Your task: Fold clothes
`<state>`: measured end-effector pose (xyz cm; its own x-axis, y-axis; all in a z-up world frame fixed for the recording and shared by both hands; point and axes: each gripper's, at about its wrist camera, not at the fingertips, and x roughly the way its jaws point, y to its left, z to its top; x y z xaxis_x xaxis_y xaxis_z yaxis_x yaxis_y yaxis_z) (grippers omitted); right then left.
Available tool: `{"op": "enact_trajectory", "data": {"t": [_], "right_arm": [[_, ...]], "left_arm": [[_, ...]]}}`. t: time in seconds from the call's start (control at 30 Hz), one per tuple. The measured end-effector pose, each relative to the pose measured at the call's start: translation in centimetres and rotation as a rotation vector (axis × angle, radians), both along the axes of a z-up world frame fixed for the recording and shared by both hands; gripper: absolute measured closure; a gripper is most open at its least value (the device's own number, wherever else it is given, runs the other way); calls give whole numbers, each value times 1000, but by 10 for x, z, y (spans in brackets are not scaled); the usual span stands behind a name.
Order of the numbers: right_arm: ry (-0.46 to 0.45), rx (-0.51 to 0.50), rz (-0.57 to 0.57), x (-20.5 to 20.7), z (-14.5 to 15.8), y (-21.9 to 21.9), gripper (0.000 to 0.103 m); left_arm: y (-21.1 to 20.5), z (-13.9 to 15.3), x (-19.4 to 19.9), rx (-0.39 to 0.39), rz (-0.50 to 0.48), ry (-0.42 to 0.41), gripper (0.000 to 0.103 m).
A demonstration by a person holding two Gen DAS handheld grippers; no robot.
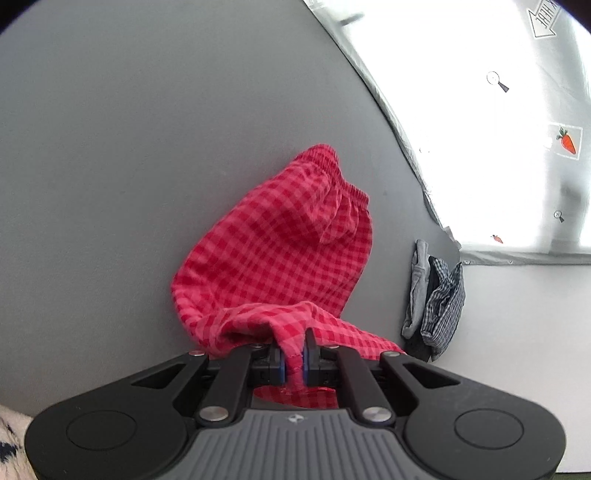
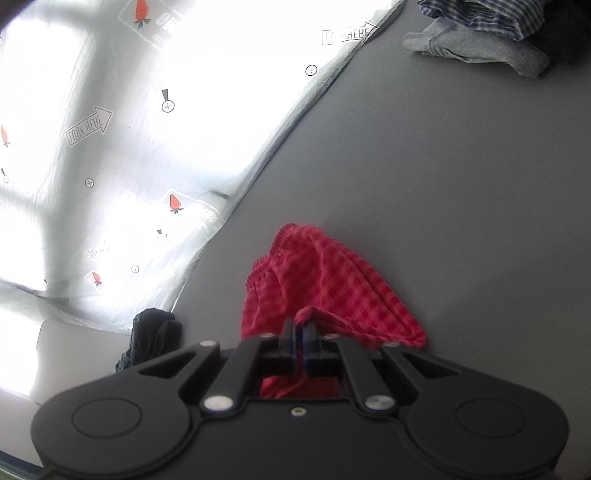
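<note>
Left gripper (image 1: 294, 363): jaws clamped on a bunched edge of the red checked shorts (image 1: 280, 254), the cloth pinched between the 2 blue pads (image 1: 282, 365). From that grip the garment runs away toward its gathered elastic waistband (image 1: 332, 166) at the far end, draped over the grey counter (image 1: 147, 147).

Right gripper (image 2: 298, 341): jaws clamped on another fold of the same red checked shorts (image 2: 321, 288). The waistband (image 2: 258, 273) shows on the left side of this view, and the fabric spreads to a point on the right, near the gripper body.

Other items on the counter (image 2: 443, 184): a grey garment (image 1: 415, 291) and a dark checked garment (image 1: 445, 299) lie together in a heap to the right in the left wrist view, well apart from the shorts; the same pair, grey garment (image 2: 480, 48) and dark checked garment (image 2: 491, 14), appears far right in the right wrist view. A dark crumpled garment (image 2: 155, 332) sits near left of the right gripper. A pale printed sheet (image 2: 129, 129) with strawberry and arrow motifs borders the counter.
</note>
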<state>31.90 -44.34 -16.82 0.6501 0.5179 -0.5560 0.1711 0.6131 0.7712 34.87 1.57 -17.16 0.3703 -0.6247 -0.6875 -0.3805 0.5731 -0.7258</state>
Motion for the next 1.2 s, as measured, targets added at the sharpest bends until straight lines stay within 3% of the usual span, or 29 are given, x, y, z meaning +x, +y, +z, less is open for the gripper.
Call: {"op": "enact_trajectory", "data": {"t": [0.2, 0.27, 0.3, 0.43, 0.53, 0.67, 0.77, 0.83, 1.03, 1.07, 1.1, 1.13, 1.17, 1.2], "right_arm": [[44, 12, 18, 85, -14, 7, 99], [56, 11, 20, 116, -21, 8, 99], [70, 11, 19, 132, -26, 7, 98], [67, -15, -13, 177, -32, 0, 86], [14, -107, -19, 184, -22, -5, 67], [-65, -302, 87, 172, -13, 11, 67], [-102, -444, 232, 154, -16, 38, 68], [-108, -462, 294, 140, -22, 47, 68], [-74, -471, 334, 123, -36, 64, 68], [-74, -476, 339, 121, -37, 65, 68], [-73, -482, 340, 120, -38, 65, 68], [-72, -487, 341, 119, -38, 65, 68], [-71, -490, 342, 119, -38, 64, 68], [-71, -493, 340, 118, -38, 63, 68]], "left_arm": [[7, -9, 78, 11, 46, -6, 93], [12, -18, 106, 27, 78, 5, 86], [14, -23, 120, 36, 95, 12, 77], [25, -26, 155, 106, 140, -25, 54], [24, -17, 162, 218, 129, -85, 49], [-10, -7, 149, 424, -27, -178, 49], [-53, -9, 134, 592, -201, -246, 40], [-78, -16, 126, 682, -274, -289, 29], [-108, -42, 117, 817, -386, -380, 27], [-109, -44, 116, 830, -407, -399, 28], [-109, -44, 115, 844, -424, -421, 40], [-108, -44, 115, 860, -435, -447, 66], [-107, -43, 114, 877, -440, -468, 81], [-103, -39, 112, 886, -420, -487, 103]]}}
